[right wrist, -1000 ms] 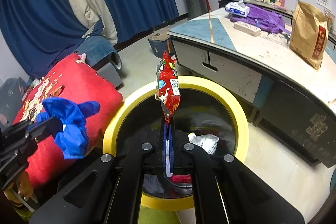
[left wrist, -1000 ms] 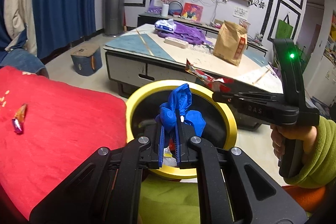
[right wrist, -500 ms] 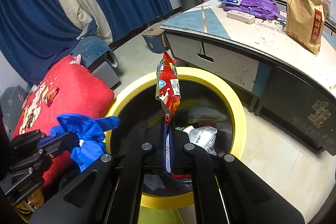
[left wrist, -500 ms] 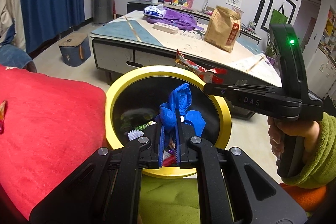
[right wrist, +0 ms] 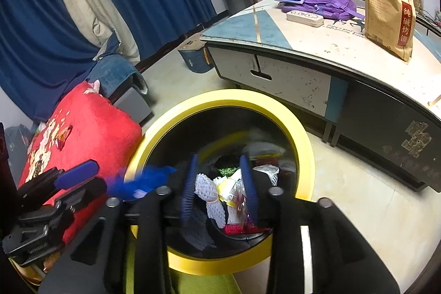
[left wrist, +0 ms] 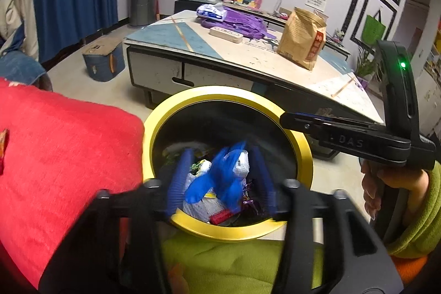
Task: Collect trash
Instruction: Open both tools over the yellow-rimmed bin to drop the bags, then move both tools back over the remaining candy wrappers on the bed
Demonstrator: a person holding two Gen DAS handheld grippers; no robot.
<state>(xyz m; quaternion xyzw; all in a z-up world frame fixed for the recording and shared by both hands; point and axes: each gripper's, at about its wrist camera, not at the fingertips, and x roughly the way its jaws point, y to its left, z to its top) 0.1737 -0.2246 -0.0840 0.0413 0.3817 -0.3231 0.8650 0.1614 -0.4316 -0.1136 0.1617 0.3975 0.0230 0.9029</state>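
Note:
A yellow-rimmed black bin (left wrist: 228,92) (right wrist: 303,145) stands on the floor below both grippers, with several pieces of trash inside. My left gripper (left wrist: 222,153) hangs over it with its jaws opening. A blue glove (left wrist: 217,175) is blurred and loose between the pads, touching neither. From the right wrist view the left gripper (right wrist: 93,178) shows at the left, with the glove (right wrist: 146,181) dropping off its tips. My right gripper (right wrist: 218,157) (left wrist: 286,120) is over the bin too, its jaws opening with nothing between them. I cannot pick out the red snack wrapper among the trash.
A red cushion (left wrist: 69,156) with a small candy wrapper (right wrist: 64,135) on it lies left of the bin. Beyond the bin stands a low table (left wrist: 248,62) with a brown paper bag (left wrist: 301,40) and a purple backpack (right wrist: 328,4). A blue box (left wrist: 103,62) sits on the floor.
Both grippers went from shut to open over the bin. The blue glove left the left jaws and is falling. The red snack wrapper is gone from the right jaws.

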